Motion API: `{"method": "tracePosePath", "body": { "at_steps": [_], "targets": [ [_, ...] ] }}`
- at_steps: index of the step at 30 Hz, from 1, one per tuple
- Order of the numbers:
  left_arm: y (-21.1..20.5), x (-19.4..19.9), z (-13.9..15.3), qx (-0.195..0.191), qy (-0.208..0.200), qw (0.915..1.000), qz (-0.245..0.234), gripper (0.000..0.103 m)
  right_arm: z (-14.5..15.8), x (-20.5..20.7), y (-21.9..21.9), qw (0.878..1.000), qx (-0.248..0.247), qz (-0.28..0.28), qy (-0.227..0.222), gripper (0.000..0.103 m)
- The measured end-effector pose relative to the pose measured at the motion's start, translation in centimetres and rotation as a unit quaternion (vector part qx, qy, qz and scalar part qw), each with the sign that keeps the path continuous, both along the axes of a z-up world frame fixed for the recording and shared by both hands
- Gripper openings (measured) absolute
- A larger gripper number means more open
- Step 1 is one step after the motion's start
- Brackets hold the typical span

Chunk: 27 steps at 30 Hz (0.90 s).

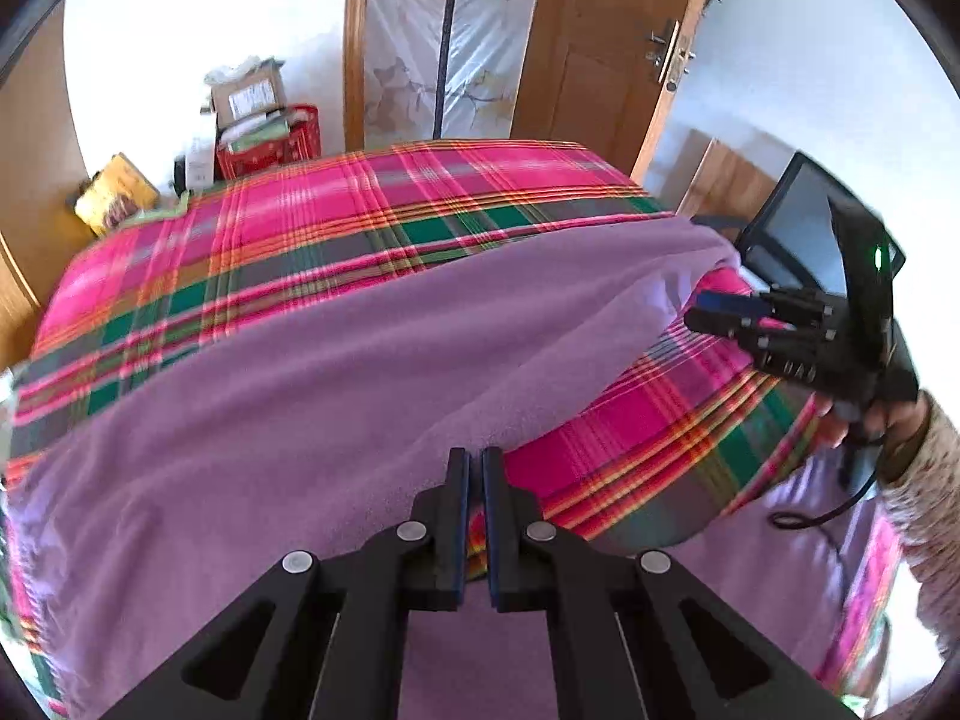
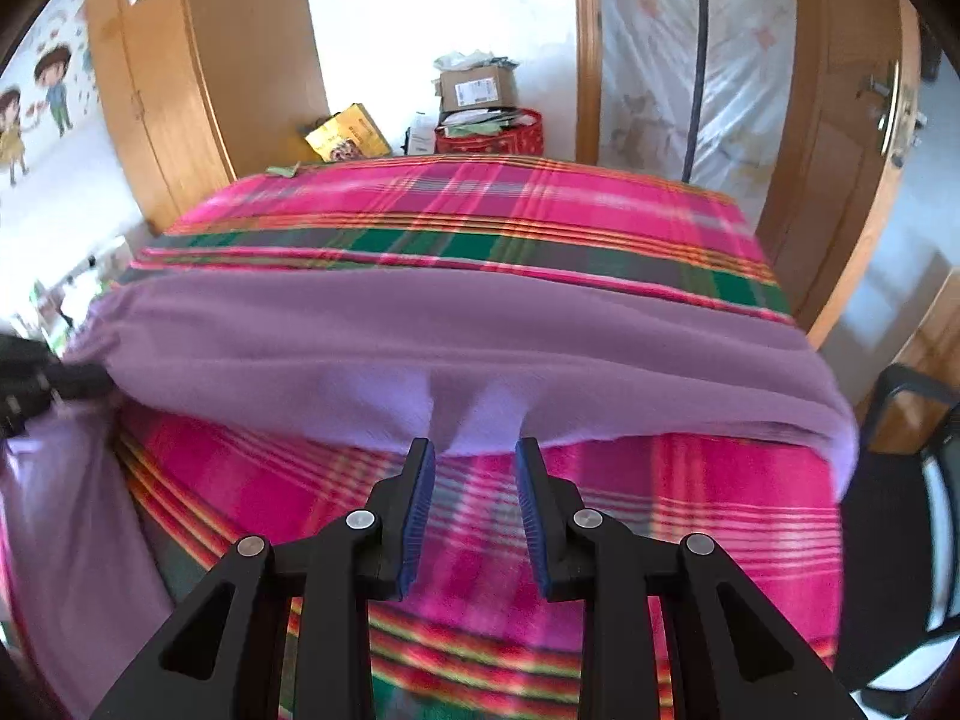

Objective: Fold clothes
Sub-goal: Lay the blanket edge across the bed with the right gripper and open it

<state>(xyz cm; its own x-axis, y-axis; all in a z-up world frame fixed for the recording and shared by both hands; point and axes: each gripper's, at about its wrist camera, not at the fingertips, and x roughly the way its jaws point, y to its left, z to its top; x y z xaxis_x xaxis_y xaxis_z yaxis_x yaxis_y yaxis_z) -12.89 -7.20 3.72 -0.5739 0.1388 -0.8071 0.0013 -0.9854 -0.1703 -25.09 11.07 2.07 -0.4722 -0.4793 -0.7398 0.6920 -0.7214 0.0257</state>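
A purple garment (image 1: 336,372) lies across the pink plaid bed cover (image 1: 336,210). In the left wrist view my left gripper (image 1: 475,457) is shut at the garment's near edge, jaws nearly touching; whether cloth is pinched I cannot tell. My right gripper (image 1: 699,312) shows at the right, at the garment's far corner. In the right wrist view the garment (image 2: 480,348) spans the bed cover (image 2: 480,210), and my right gripper (image 2: 475,450) is open just short of its near hem, nothing between the pads. The left gripper (image 2: 36,384) shows at the left edge against the cloth.
Cardboard boxes and a red basket (image 2: 492,132) stand beyond the bed's far side. A wooden door (image 1: 606,60) and a plastic-covered doorway (image 1: 450,36) are behind. A black chair (image 2: 900,480) stands to the bed's right. A wooden wardrobe (image 2: 198,78) is far left.
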Motion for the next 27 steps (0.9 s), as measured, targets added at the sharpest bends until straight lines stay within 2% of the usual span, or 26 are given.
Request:
{"method": "tracePosePath", "body": {
  "at_steps": [6, 8, 14, 17, 20, 27],
  "targets": [
    [-1.2, 0.0, 0.9, 0.044, -0.001, 0.9988, 0.020, 0.004, -0.4, 2.1, -0.3, 0.992, 0.082, 0.013, 0.092, 0.030],
    [-1.4, 0.1, 1.3, 0.051, 0.004, 0.9984, 0.024, 0.004, -0.7, 2.3, -0.7, 0.988, 0.104, 0.022, 0.114, 0.035],
    [-1.8, 0.0, 2.0, 0.069, 0.008, 0.9968, 0.040, 0.004, -1.2, 3.0, -2.6, 0.965, 0.167, 0.052, 0.194, 0.041],
    [-1.9, 0.0, 2.1, 0.071, 0.008, 0.9966, 0.041, 0.004, -1.9, 3.6, -4.0, 0.947, 0.209, 0.080, 0.229, 0.041],
    [-2.1, 0.3, 2.2, 0.079, 0.010, 0.9959, 0.043, 0.004, -2.1, 3.2, -4.9, 0.941, 0.224, 0.072, 0.245, 0.041],
    [-2.4, 0.6, 2.3, 0.085, 0.015, 0.9951, 0.047, 0.004, -1.8, -0.2, -3.1, 0.947, 0.225, 0.020, 0.229, 0.038]
  ]
}}
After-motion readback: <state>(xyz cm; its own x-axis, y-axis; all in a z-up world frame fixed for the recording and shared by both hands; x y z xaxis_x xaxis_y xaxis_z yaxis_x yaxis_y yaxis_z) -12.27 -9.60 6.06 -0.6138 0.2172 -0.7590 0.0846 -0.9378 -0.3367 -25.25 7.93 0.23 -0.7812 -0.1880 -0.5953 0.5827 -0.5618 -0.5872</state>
